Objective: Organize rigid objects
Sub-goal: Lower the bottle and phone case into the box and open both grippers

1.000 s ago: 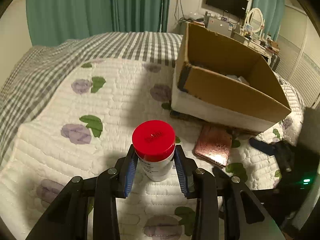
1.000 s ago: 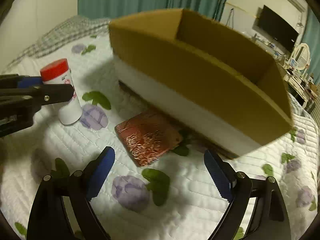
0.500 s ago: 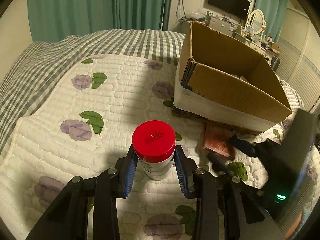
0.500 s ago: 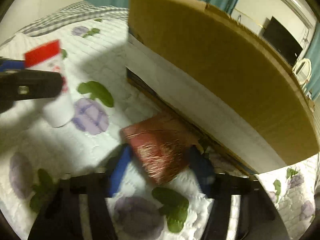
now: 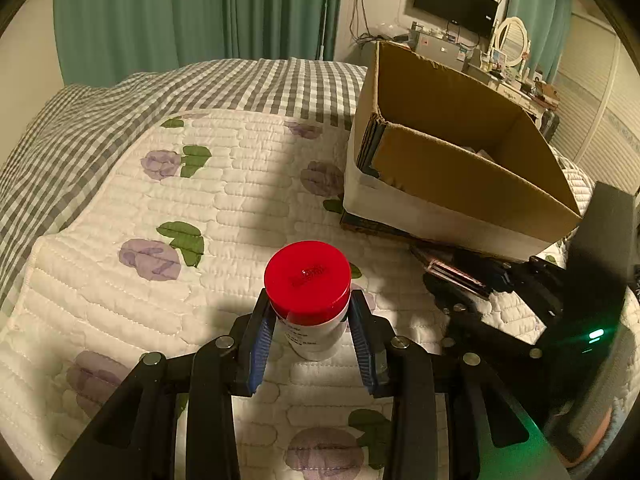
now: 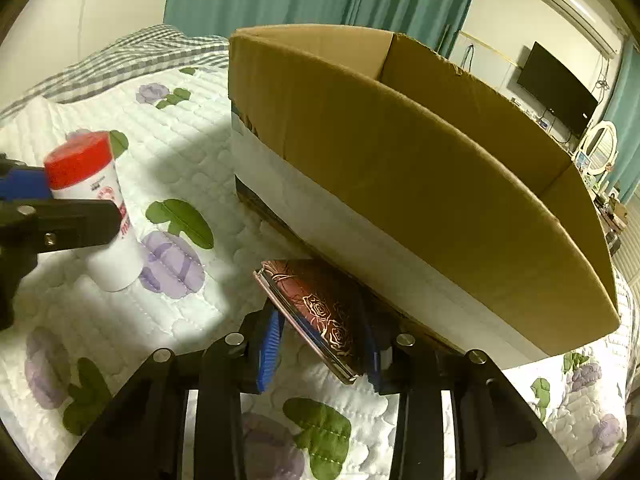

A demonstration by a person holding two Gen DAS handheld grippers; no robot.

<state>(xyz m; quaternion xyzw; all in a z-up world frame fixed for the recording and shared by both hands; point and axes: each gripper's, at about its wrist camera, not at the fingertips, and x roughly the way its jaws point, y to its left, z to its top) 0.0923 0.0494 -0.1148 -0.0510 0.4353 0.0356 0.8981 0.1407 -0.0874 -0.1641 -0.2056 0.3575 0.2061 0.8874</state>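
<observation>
A white bottle with a red cap stands upright on the quilt, and my left gripper is shut on its sides just below the cap. The bottle also shows in the right wrist view. My right gripper is shut on a dark red case with a gold rose pattern, tilted with its left edge raised off the quilt. The case shows edge-on in the left wrist view, beside the open cardboard box.
The cardboard box with a white band sits on the bed to the right; something lies inside it. The white floral quilt covers the bed, with a grey checked cover behind. Curtains, a TV and a dresser stand beyond.
My right gripper came down around the dark red case, closed on it and tilted it up. My left gripper stays shut on the bottle in the same place.
</observation>
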